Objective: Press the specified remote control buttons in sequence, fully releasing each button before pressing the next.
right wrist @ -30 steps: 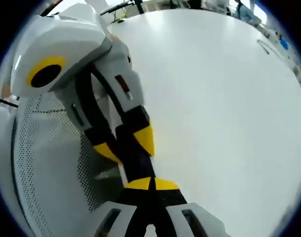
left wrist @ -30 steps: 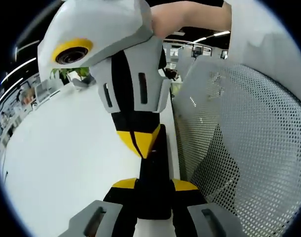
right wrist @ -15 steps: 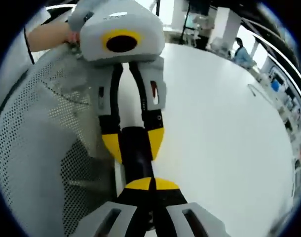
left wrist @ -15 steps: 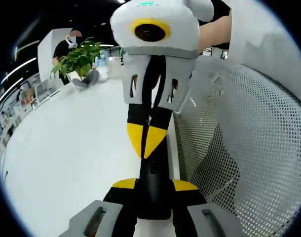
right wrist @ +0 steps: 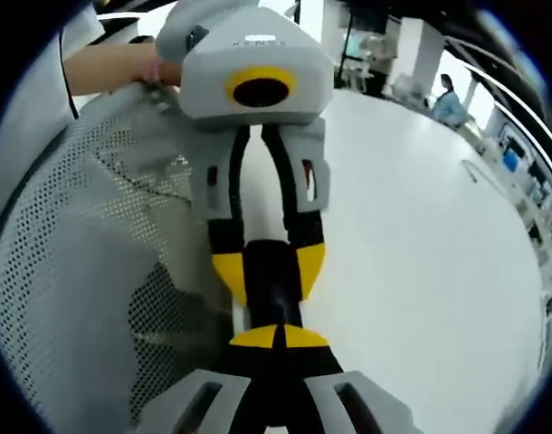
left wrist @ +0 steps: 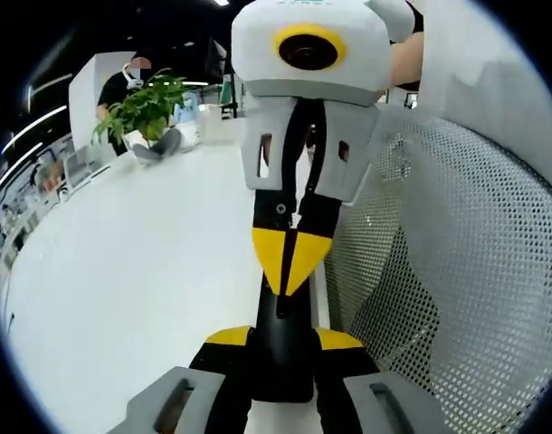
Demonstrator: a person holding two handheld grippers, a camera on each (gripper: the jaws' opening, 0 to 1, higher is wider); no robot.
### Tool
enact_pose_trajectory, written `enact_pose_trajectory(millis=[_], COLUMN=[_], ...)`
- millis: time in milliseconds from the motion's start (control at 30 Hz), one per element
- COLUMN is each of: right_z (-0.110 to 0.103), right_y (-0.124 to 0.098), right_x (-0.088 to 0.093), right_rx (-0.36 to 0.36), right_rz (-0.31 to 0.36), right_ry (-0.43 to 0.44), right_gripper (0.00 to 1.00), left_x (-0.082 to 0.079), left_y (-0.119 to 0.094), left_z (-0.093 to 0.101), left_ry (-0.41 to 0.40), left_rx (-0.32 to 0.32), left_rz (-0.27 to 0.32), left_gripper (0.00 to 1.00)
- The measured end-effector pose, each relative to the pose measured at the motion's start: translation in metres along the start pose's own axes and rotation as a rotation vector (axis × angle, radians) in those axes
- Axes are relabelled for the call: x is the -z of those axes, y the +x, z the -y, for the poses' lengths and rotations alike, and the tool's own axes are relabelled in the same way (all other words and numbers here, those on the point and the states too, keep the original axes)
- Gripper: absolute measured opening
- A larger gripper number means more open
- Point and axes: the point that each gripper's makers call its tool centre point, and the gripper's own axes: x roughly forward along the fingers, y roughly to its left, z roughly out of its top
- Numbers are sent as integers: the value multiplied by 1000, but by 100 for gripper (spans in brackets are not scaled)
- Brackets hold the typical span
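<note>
A black remote control (left wrist: 280, 366) lies lengthwise between my left gripper's (left wrist: 283, 339) yellow-tipped jaws, which are shut on its sides. My right gripper (left wrist: 291, 267) faces the left one head-on, shut, its joined yellow tips pointing down at the remote's far end and seeming to touch its top face. In the right gripper view, my right gripper (right wrist: 278, 336) shows shut at the bottom, meeting the remote (right wrist: 271, 285) held by the left gripper (right wrist: 270, 271). The buttons are hidden from both views.
Everything sits over a white table (left wrist: 122, 271). A white perforated mesh panel (left wrist: 448, 271) rises close beside the grippers, also in the right gripper view as the mesh panel (right wrist: 95, 271). A potted plant (left wrist: 145, 104) and a person stand at the table's far end.
In the steady left gripper view, my right gripper swung from a tilted pose to head-on and its shut tips slid slightly nearer along the remote. My left gripper kept its hold.
</note>
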Motion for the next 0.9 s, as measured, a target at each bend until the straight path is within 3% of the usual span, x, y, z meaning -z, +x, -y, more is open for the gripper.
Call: enact_pose_trajectory(millis=[233,333,500,700,800,900], right_z=[-1,0,1,1,0,0], right_y=[4,5,3,1,0,-1], right_x=[0,-1,0,-2,-2,-1], right_rx=[-42,-51,-32,27,58,65], right_rz=[-161,-177,-116,24,106,130], right_ry=[-166,-132,-55,-23,49,53], right_gripper=[0,0,0,0,0,0], left_x=[0,0,0,0,0,0], left_y=[0,0,0,-1,-1,0], left_z=[0,0,1,1,1,1], left_ry=[0,0,0,0,0,0], left_rx=[1,2,1,1,1,1], left_rz=[0,-1,-2,-1,-1,-1], left_gripper=[25,25,25,25,25,25])
